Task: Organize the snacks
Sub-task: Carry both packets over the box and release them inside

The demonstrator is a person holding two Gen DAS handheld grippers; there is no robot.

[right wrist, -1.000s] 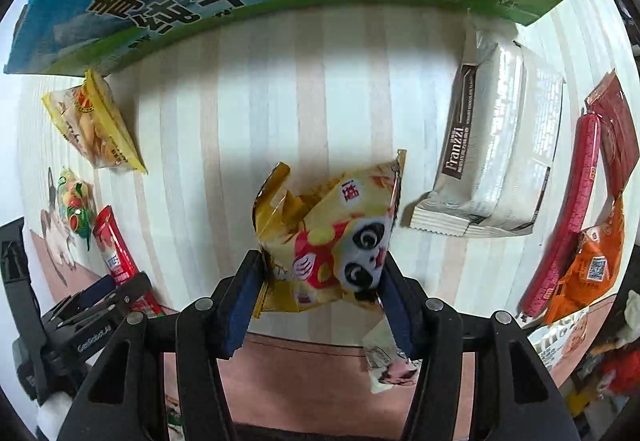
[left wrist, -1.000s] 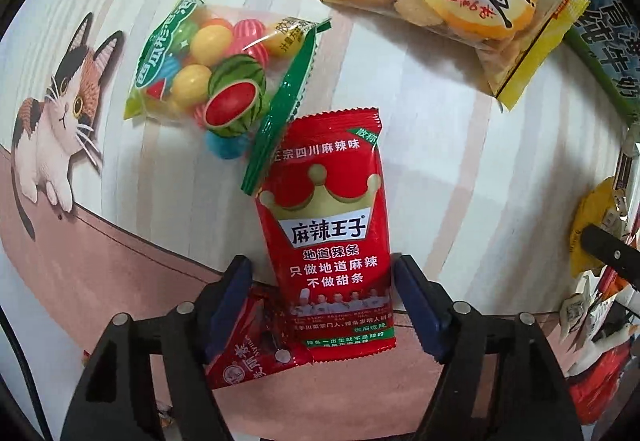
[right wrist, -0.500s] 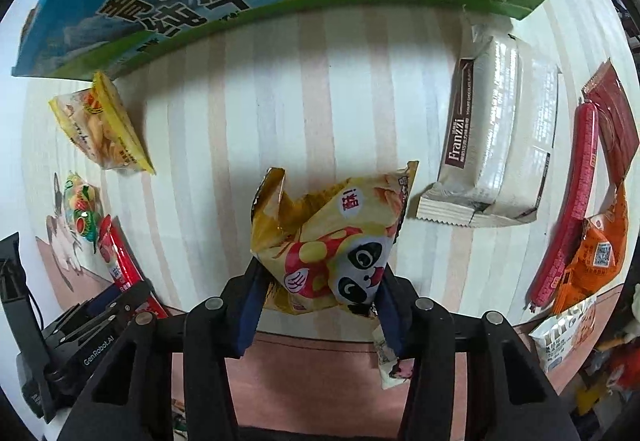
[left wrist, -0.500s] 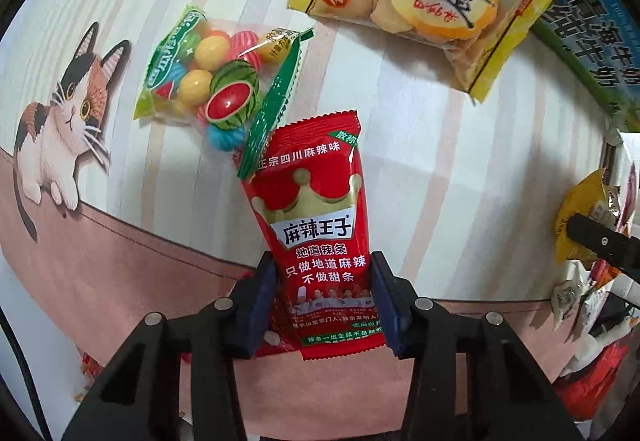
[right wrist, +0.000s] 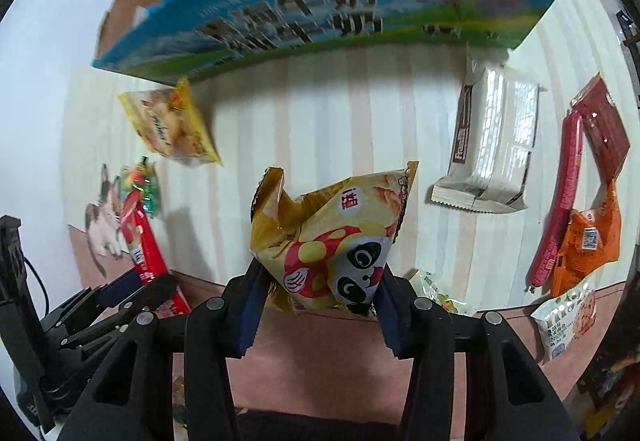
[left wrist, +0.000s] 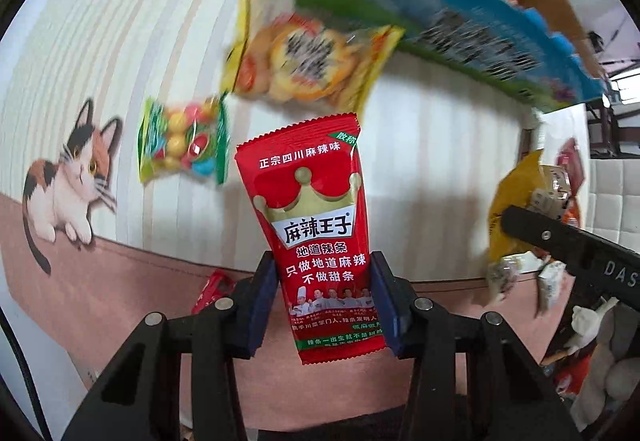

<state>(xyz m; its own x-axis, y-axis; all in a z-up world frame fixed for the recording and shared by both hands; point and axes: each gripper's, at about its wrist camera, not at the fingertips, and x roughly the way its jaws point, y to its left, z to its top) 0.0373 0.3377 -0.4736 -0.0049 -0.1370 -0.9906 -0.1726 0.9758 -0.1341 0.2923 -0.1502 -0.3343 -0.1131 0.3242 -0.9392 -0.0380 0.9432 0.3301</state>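
Note:
My left gripper [left wrist: 324, 301] is shut on a red spicy-strip packet [left wrist: 316, 225] with a gold crown, held upright off the striped tablecloth. It also shows in the right wrist view [right wrist: 140, 241]. My right gripper [right wrist: 320, 301] is shut on a crumpled yellow panda snack bag [right wrist: 332, 237], lifted above the cloth; that bag shows at the right of the left wrist view [left wrist: 516, 201]. A blue milk carton box [right wrist: 328, 1] with an open top stands at the back, with snacks inside.
On the cloth lie a candy-ball bag [left wrist: 184, 141], a yellow cracker bag [left wrist: 308, 61], a white Franzzi pack [right wrist: 492, 145], a red sausage stick [right wrist: 560, 201], an orange packet [right wrist: 588, 241] and a small red packet [left wrist: 212, 289]. A cat is printed at the left [left wrist: 68, 177].
My left gripper closed on the red packet and lifted it off the cloth. Both grippers rose and tilted toward the blue box, each with its packet.

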